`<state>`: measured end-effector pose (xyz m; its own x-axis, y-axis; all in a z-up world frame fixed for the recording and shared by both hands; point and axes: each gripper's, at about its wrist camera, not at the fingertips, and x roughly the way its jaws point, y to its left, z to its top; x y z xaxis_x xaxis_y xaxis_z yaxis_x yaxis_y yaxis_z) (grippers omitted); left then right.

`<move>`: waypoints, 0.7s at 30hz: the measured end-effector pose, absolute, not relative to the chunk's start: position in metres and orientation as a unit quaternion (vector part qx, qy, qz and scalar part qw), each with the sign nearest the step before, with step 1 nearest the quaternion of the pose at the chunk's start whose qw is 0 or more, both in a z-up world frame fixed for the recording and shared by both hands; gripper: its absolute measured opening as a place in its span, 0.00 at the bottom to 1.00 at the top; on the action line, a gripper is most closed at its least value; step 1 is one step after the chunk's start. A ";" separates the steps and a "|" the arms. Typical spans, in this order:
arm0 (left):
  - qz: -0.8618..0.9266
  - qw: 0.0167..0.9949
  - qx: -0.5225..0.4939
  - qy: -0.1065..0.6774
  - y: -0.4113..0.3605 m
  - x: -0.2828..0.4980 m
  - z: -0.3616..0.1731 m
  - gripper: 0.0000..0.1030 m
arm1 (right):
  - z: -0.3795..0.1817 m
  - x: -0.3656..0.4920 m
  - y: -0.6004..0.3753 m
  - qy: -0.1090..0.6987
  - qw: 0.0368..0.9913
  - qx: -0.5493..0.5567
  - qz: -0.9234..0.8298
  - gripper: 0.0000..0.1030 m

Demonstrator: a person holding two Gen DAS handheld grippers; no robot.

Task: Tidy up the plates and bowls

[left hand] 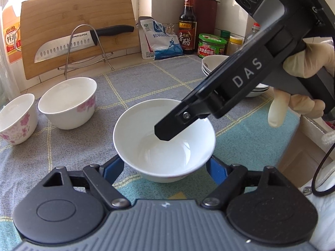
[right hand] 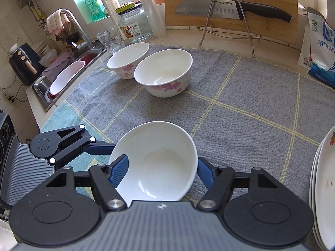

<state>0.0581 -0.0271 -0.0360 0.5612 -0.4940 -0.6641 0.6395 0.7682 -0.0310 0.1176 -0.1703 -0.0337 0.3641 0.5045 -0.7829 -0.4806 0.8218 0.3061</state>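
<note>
Clearly SUPOR on knife (right hand: 211, 10), DAS on right gripper (left hand: 162, 135)

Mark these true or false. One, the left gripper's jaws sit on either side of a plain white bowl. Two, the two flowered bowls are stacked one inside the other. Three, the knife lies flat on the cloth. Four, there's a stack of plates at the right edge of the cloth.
1. True: the left gripper has its jaws either side of the plain white bowl.
2. False: the flowered bowls stand side by side on the cloth.
3. False: the knife rests on a wire rack against the cutting board.
4. True: the stack of plates is there.
</note>
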 end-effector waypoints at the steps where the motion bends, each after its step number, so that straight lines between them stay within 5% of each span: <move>1: -0.324 0.877 0.107 0.339 -0.027 0.059 -0.036 0.83 | -0.034 0.118 -0.171 0.479 0.826 0.015 0.298 0.76; 10: -0.330 0.880 0.099 0.328 -0.024 0.053 -0.030 0.90 | -0.025 0.118 -0.169 0.457 0.836 0.012 0.304 0.96; 21: -0.272 0.911 0.097 0.296 0.006 0.057 -0.006 0.94 | -0.010 0.134 -0.158 0.432 0.846 -0.027 0.312 0.99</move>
